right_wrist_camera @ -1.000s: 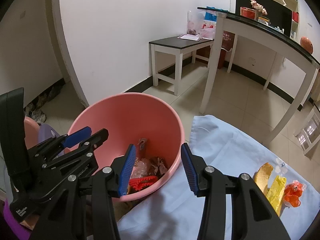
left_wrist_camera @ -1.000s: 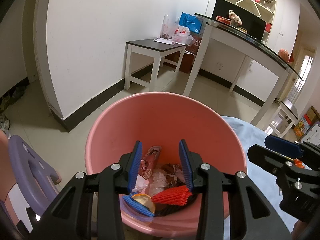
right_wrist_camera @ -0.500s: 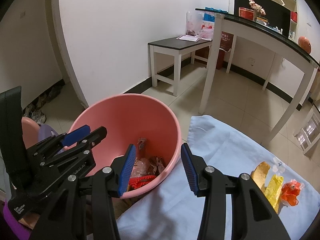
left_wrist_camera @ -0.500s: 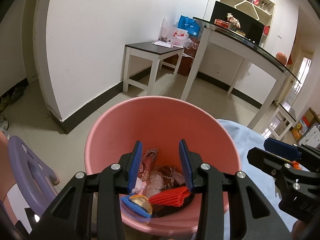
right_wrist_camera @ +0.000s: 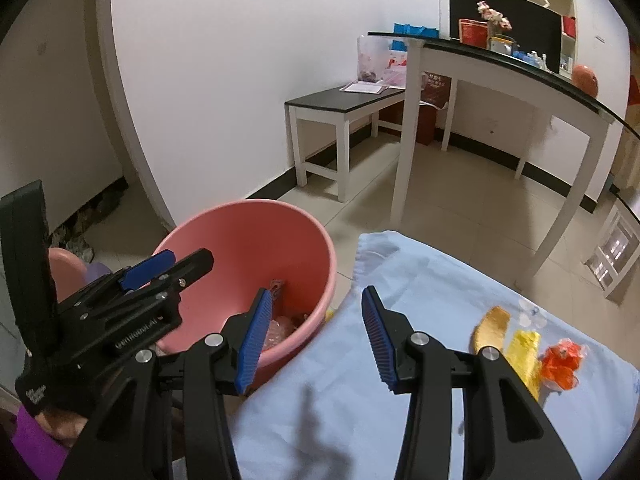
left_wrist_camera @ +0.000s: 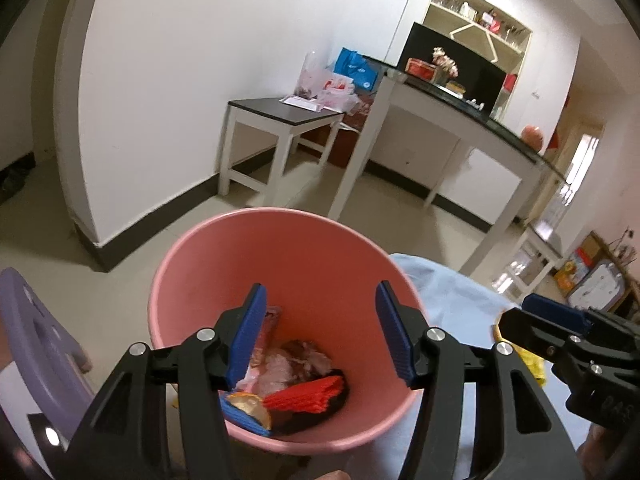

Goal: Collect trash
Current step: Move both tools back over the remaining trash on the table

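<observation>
A pink bucket stands beside the blue-cloth table. In it lie a red ridged piece, a blue scrap, a peel and crumpled wrappers. My left gripper hovers over the bucket, its jaws opening wide with nothing between them. My right gripper is open and empty, above the cloth's left edge by the bucket. On the cloth to the right lie an orange peel, a yellow wrapper and an orange-red wrapper. The left gripper shows at the left.
A purple stool sits left of the bucket. Behind stand a low white side table with a dark top and a long glass-topped counter on white legs. Tiled floor lies between them.
My left gripper's jaws have spread wider over the bucket. The right gripper has shifted right, bringing more of the cloth and its trash into view.
</observation>
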`<state>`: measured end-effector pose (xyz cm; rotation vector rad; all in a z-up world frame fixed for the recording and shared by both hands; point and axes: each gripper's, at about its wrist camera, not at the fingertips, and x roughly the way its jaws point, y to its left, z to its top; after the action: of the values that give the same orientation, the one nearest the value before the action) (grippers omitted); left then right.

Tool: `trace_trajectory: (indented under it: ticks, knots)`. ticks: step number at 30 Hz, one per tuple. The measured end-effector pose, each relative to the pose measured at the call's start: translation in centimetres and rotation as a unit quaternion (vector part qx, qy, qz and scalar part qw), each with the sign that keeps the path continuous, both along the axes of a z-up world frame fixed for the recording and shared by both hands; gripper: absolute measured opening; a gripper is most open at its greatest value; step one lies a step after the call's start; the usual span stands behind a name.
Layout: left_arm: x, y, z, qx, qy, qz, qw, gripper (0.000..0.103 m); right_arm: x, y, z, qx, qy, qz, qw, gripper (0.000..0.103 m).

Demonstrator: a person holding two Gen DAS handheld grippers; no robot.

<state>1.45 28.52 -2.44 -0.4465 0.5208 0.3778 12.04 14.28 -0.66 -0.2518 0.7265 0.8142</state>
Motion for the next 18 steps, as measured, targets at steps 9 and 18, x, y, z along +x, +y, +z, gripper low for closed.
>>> trace_trajectory:
  ticks: [9, 18]
  knots:
    - [-1.6, -2.0, 2.5, 0.003, -0.026, 0.003, 0.9997, 0.057, -1.2, -6.2, 1.8, 0.032, -0.006, -0.025, 0.999, 0.046]
    - [-2.6, -8.0, 5.1, 0.026, -0.032, -0.047, 0.998, 0.057, -1.3, -17.6, 3.2, 0.051, -0.027, -0.113, 0.992, 0.048]
